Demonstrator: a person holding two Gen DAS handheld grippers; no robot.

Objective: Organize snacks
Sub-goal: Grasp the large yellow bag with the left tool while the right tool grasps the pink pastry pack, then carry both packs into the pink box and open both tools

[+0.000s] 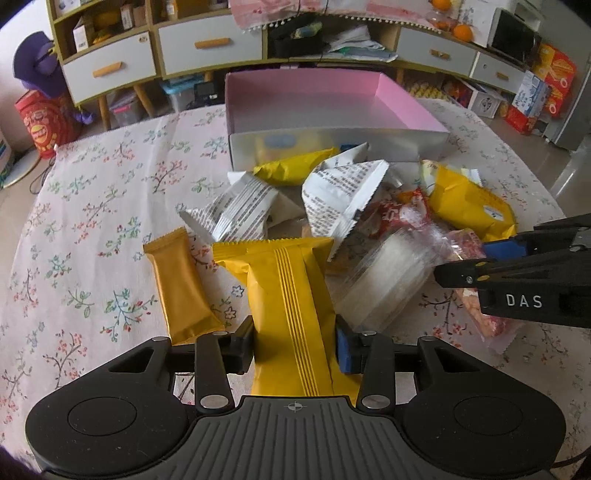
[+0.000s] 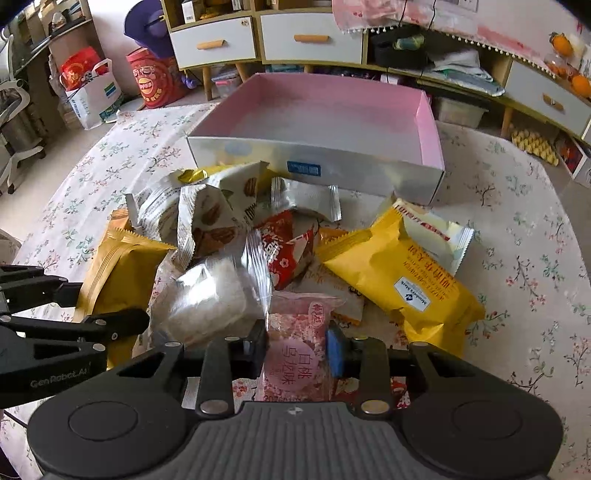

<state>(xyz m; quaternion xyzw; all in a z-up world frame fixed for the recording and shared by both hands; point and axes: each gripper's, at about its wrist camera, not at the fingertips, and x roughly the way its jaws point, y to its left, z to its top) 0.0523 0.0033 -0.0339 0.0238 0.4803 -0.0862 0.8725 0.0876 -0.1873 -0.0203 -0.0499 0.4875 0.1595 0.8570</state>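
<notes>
Floral tablecloth [image 1: 92,206] | pink-lined box [image 2: 332,107] | white-drawered cabinet [image 1: 207,48] behind

- You face a long low cabinet [image 2: 310,40] against the far wall: pale drawer fronts, wooden handles, slanted wooden legs, open shelves crammed with boxes.
- A pink fringed cloth [image 1: 332,13] drapes over the cabinet top; oranges [image 1: 461,31] sit at its right end.
- You see a red drum-shaped tin [image 2: 155,79] and a white paper bag [image 2: 96,98] on the pale floor at left.
- A white office chair [image 2: 14,122] stands at the far left.
- The table [image 1: 92,206] wears a floral cloth.
- Light is soft daylight, no hard shadows.
</notes>
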